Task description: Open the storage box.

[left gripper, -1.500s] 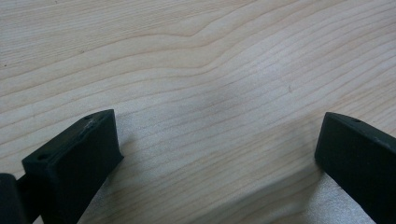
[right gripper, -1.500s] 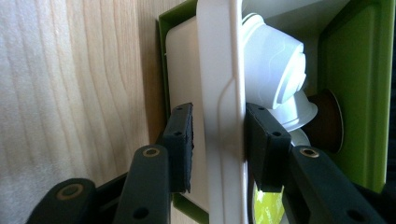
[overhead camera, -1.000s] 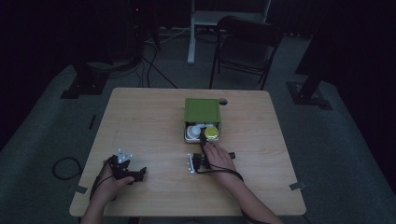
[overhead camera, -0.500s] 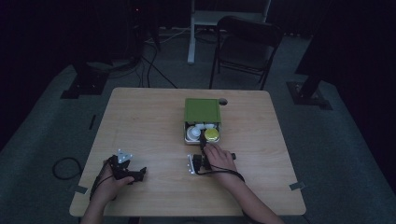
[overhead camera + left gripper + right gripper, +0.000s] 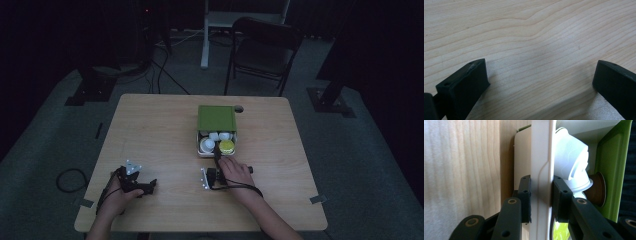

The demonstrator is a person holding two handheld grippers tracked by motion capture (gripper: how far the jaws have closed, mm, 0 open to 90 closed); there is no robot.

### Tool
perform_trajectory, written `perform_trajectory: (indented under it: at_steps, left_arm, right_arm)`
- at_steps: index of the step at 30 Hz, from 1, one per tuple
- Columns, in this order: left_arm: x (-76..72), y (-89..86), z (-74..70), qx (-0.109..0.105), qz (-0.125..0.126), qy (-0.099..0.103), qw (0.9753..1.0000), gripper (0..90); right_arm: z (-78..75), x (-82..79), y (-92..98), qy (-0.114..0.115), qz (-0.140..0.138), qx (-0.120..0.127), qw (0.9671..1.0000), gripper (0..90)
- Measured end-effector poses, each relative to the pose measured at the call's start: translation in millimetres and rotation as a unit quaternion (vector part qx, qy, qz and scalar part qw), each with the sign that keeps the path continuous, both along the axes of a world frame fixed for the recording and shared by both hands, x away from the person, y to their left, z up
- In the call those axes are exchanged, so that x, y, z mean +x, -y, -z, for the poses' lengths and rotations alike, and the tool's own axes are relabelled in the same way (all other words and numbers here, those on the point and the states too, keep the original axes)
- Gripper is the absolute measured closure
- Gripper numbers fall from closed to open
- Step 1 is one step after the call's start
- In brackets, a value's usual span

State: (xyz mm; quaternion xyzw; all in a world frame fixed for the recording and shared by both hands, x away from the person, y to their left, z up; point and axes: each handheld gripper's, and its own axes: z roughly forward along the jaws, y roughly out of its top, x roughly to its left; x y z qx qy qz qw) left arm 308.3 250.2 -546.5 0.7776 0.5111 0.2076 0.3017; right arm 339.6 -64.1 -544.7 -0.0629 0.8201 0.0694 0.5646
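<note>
One white drawer (image 5: 541,170) – green lid (image 5: 216,118), capsules (image 5: 214,142)

Box far half: hidden under the green lid (image 5: 216,117) in the high view.
White box wall (image 5: 541,170): cut off by the top and bottom edges of the right gripper view.
Brown capsule (image 5: 599,188): partly behind a white cup (image 5: 571,162).
Right tongs (image 5: 218,159): tips too small and dark to make out from above.
Left tongs (image 5: 541,82): outer parts cut off by the frame.

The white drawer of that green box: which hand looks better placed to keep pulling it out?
The right gripper: its jaws are clamped on the white drawer wall. The left gripper rests open on bare table, far off.
</note>
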Motion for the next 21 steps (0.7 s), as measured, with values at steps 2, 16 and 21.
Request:
perform_trajectory:
  at_steps: [2,16,21]
  left_arm:
    - [0.0,0.0,0.0,0.000,0.000,0.000,1.0000,0.2]
    - [0.0,0.0,0.0,0.000,0.000,0.000,1.0000,0.2]
    - [0.0,0.0,0.0,0.000,0.000,0.000,1.0000,0.2]
  right_arm:
    - [0.2,-2.2,-0.1,0.000,-0.001,-0.002,1.0000,72.0]
    - [0.6,-21.6,0.7,-0.001,-0.006,-0.003,1.0000,72.0]
    - [0.7,-29.2,1.6,-0.002,-0.007,-0.002,1.0000,72.0]
